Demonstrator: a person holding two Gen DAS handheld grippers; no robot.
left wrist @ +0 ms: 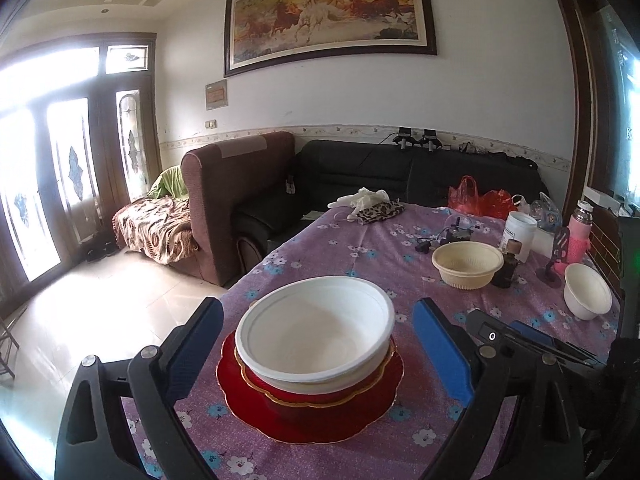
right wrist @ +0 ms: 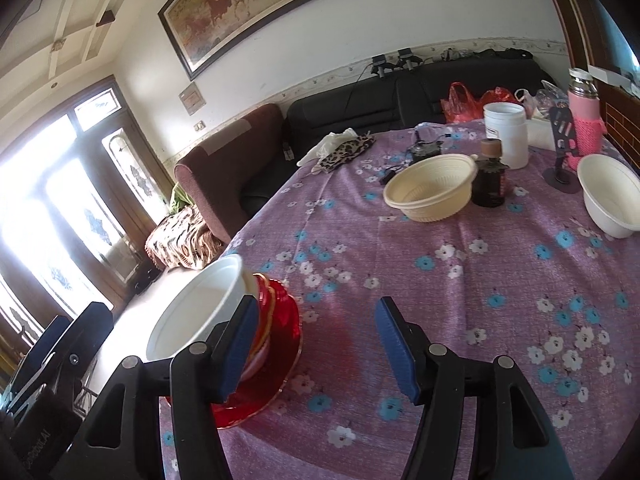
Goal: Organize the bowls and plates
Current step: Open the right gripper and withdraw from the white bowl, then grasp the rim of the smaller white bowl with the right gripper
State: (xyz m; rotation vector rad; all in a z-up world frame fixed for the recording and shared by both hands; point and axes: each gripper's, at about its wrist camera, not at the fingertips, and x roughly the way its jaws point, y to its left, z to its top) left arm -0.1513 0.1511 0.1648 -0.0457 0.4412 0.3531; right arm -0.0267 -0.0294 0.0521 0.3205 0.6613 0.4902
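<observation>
Where it sits stacked — white bowl (left wrist: 316, 332) mouth-up

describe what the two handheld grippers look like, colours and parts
Both match: the left gripper and right gripper each have two black plastic arms with triangular cut-outs and round silver pivot bolts. Each arm ends in a flat rectangular blue pad with a finely ribbed face. In the right wrist view, the other gripper's black body at the lower left carries small pale lettering, too blurred to read.

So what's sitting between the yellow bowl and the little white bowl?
A dark bottle with a cork top, beside the yellow bowl; right wrist view shows it.
</observation>
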